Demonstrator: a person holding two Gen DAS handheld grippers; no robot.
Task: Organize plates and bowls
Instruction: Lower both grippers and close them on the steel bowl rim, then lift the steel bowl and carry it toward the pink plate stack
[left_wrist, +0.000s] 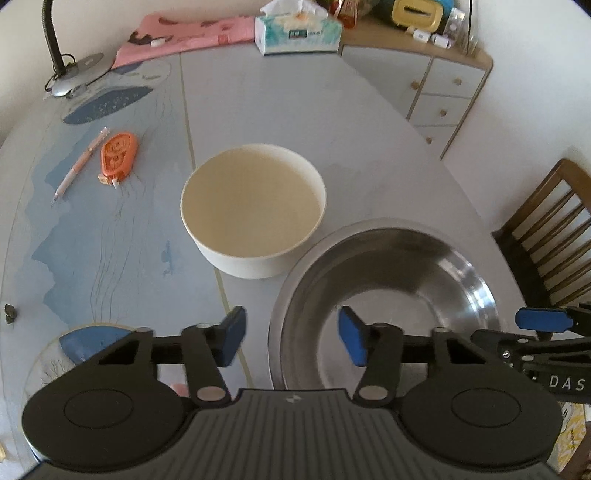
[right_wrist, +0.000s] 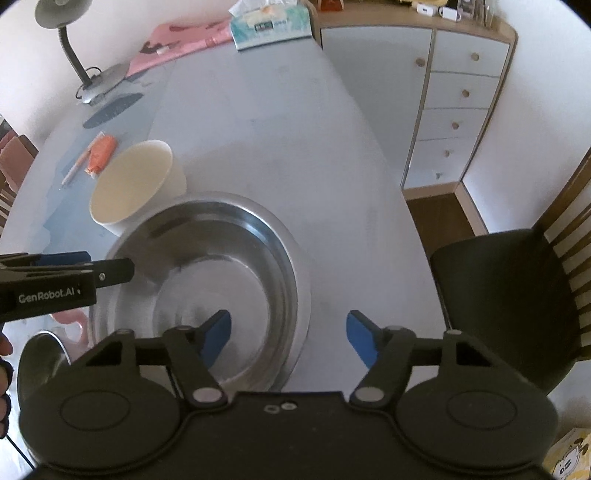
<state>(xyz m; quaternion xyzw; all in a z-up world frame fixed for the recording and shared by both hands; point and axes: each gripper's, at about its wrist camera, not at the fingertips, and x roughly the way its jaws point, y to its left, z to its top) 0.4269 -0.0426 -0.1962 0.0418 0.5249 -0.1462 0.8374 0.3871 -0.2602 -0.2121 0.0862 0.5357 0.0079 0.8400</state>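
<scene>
While both grippers straddle the rim of the steel basin (left_wrist: 388, 295), I read this as the start of a two-handed lift. My left gripper (left_wrist: 291, 336) has its jaws apart with the basin's near-left rim between the blue pads, and I see no pad pressing on metal. My right gripper (right_wrist: 288, 338) is likewise apart over the basin's right rim, one pad inside the bowl and one outside, not clamped as far as I can tell.

The basin sits on the table (left_wrist: 258, 110) nearest me, and the white bowl (left_wrist: 253, 210) stands just beyond it, close to touching its rim.

Next I judge both jaws must sink lower and pinch the thin rim evenly, or the basin could tip.

Each gripper's body hides the basin's near edge, so I cannot tell how deep the pads sit. Motion blur softens the steel.
</scene>
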